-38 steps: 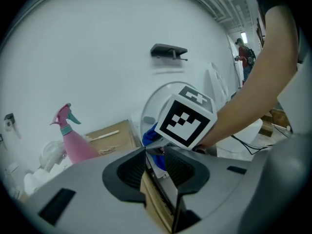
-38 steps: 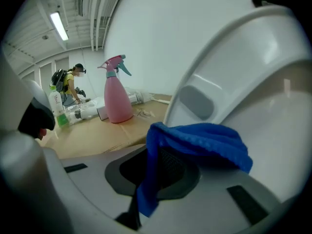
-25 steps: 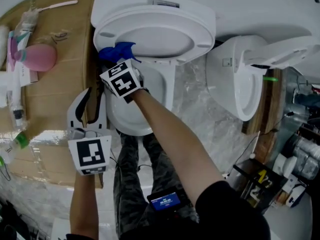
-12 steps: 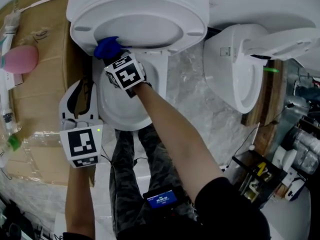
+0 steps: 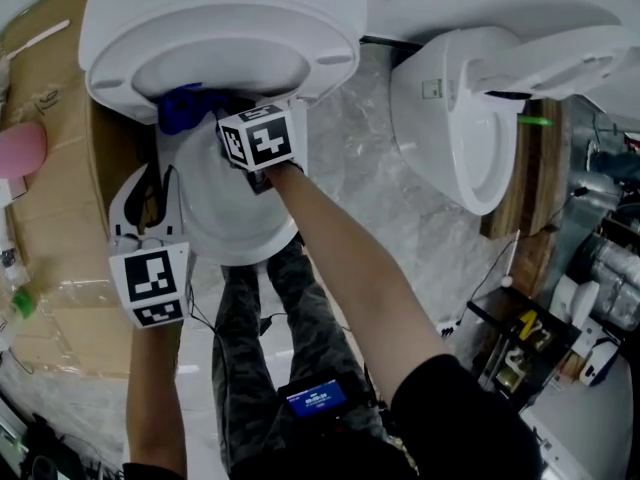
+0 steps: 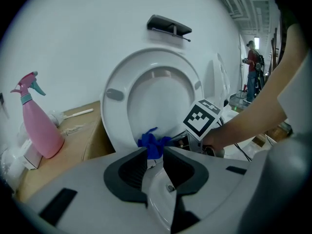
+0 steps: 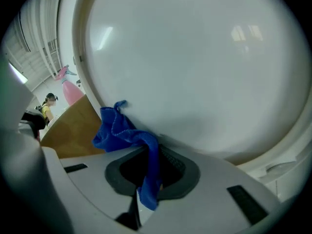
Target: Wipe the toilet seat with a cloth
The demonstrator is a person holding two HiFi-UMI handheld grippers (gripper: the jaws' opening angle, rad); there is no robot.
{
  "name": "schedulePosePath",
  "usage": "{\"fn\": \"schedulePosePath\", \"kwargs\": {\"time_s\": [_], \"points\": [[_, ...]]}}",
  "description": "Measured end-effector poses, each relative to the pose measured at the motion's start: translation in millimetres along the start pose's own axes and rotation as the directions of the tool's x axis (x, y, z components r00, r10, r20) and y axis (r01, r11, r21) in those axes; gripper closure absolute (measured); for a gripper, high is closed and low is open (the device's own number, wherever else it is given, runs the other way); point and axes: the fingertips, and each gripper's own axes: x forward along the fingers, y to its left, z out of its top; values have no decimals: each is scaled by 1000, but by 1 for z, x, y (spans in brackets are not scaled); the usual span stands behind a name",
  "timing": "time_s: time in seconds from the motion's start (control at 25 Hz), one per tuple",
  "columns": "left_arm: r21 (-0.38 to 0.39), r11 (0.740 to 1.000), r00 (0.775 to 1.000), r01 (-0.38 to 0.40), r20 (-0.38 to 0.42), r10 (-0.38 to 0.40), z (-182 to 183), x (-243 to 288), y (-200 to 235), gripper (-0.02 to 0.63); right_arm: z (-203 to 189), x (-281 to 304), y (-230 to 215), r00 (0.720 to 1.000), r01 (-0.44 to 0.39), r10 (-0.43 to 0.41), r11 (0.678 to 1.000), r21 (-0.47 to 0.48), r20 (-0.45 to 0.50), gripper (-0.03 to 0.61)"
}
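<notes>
The white toilet seat [image 5: 220, 48] stands raised above the bowl [image 5: 230, 218]. My right gripper [image 5: 212, 114] is shut on a blue cloth [image 5: 183, 108] and holds it against the seat's lower edge. In the right gripper view the cloth [image 7: 124, 133] bunches against the seat [image 7: 195, 57] and trails back between the jaws of the right gripper [image 7: 151, 152]. My left gripper [image 5: 150, 193] hangs beside the bowl's left side, open and holding nothing. From the left gripper [image 6: 155, 155] I see the cloth [image 6: 152, 143], the seat [image 6: 151, 91] and the right gripper's marker cube [image 6: 201, 119].
A cardboard box [image 5: 60, 228] stands left of the toilet with a pink spray bottle [image 6: 36, 116] on it. A second toilet [image 5: 450, 118] stands at the right. The person's legs [image 5: 270, 318] are in front of the bowl. Another person [image 6: 252, 67] stands far off.
The right gripper has rolled and slid the cloth along the raised seat's lower edge toward its middle. The left gripper has sunk a little beside the bowl.
</notes>
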Motion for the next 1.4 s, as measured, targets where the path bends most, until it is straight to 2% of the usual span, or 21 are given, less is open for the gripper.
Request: {"fn": "schedulePosePath", "kwargs": {"time_s": [0.2,0.28,0.44,0.64,0.88,1.4], "points": [[9,1000,1000,9,-7,-9,3,6,-14,509,-22,-5,-1,998,-24,21,998,-52,-67,532],[14,1000,1000,17,-10,-17,2,6,-19,509,-27,-3,-7,997,-1,-1,1000,-28,-79,532],[28,999,1000,22,-22,-21,-6,5,-22,510,-25,0,-17,999,16,-11,995,103,-53,532],[26,999,999,19,-40,-18,-16,8,-25,509,-40,-6,-23,998,23,-17,996,92,-67,532],[35,999,998,38,-42,-37,-15,16,-40,509,-48,-21,-52,994,88,-82,992,90,-68,532],[66,996,997,59,-52,-56,-17,27,-68,510,-38,-68,-112,982,169,-179,976,137,61,532]]}}
